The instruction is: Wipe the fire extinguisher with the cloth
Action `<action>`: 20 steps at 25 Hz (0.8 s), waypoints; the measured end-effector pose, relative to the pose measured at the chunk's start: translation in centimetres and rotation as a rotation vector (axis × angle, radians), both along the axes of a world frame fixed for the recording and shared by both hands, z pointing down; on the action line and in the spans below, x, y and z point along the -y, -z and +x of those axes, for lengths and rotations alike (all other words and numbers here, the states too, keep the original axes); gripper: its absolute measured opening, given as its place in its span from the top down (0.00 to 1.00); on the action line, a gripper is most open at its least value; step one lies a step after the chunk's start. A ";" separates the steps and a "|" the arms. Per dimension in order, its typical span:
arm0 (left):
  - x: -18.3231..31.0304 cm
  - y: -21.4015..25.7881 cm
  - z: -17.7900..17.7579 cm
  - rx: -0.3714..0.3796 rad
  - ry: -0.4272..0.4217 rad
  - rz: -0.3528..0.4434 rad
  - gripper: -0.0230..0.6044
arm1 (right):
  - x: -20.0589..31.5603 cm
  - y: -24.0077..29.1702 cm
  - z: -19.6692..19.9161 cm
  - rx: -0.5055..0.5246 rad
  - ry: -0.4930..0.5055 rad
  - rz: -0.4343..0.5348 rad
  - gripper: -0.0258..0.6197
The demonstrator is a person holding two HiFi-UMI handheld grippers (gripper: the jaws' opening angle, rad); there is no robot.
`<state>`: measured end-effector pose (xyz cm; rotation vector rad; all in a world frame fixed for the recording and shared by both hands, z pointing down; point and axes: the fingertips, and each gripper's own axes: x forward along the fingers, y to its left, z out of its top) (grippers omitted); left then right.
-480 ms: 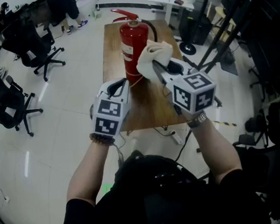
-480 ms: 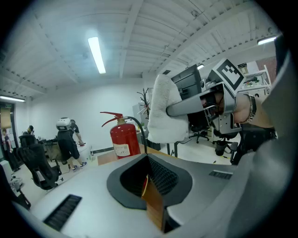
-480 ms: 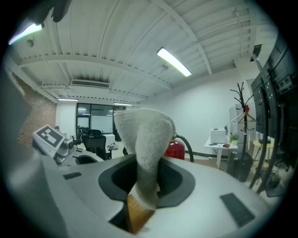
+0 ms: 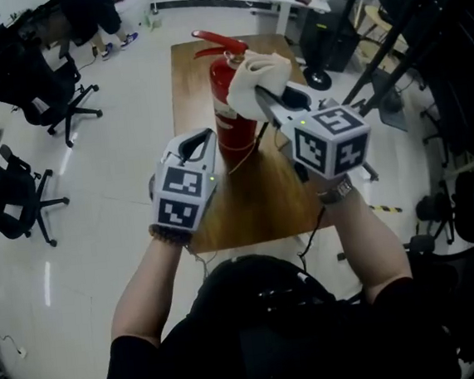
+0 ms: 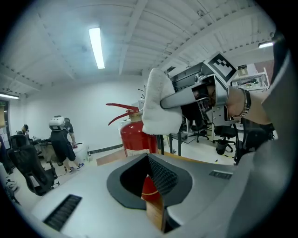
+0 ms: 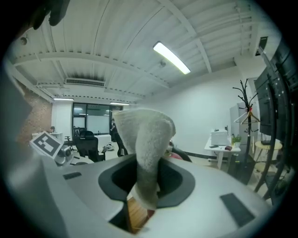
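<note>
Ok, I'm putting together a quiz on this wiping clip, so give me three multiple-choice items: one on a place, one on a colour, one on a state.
1. Where does the fire extinguisher stand?
A. on the floor
B. on the wooden table
C. on an office chair

2. What colour is the cloth?
A. white
B. blue
C. black

3. What state is the left gripper in?
A. shut on the cloth
B. wide open
C. shut, with nothing in it

Answers:
1 B: the head view shows the red cylinder upright on the brown tabletop.
2 A: the cloth, pinched in the right gripper, shows white in all three views.
3 C: the left gripper view shows its jaws together with nothing between them, and the extinguisher stands beyond them.
</note>
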<state>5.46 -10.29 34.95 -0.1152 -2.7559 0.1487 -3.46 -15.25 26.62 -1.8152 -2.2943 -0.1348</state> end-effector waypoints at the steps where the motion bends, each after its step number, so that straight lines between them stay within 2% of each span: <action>1: -0.4 0.0 -0.4 0.001 -0.005 0.001 0.96 | -0.4 0.1 -0.5 -0.001 -0.005 0.001 0.78; 9: -1.7 -0.2 -2.5 -0.012 -0.015 0.004 0.96 | -1.8 3.2 -3.6 0.031 -0.020 -0.027 0.78; 20: -4.6 -0.1 -1.9 0.006 0.080 0.004 0.96 | -6.7 9.7 -3.8 0.106 0.064 -0.128 0.78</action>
